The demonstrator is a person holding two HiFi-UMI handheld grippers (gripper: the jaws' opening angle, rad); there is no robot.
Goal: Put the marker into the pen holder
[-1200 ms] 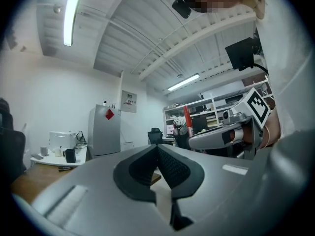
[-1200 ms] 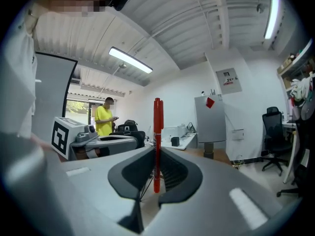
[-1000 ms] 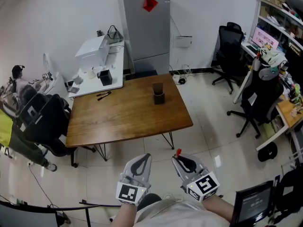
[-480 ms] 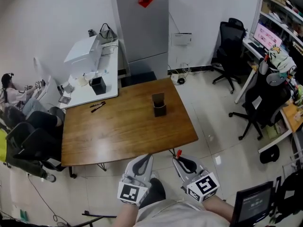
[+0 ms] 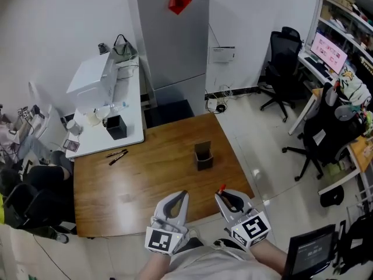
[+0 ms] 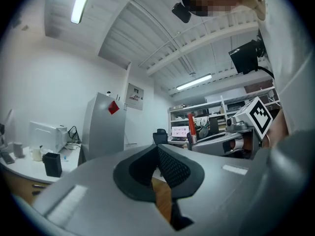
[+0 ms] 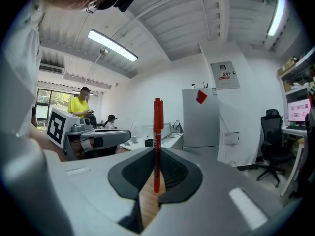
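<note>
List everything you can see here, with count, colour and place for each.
wooden table: one, brown, centre of the room
pen holder: one, dark, upright on the wooden table, right part
pens: about two, dark, table's far left corner
side table: one, white, beyond the wooden table, left
box: one, black, on the side table
cabinet: one, grey, against the far wall
office chairs: at least two, black, right side
red marker: one, upright between the right gripper's jaws
left gripper: one, grey, shut, empty
right gripper: one, grey, shut on the red marker
</note>
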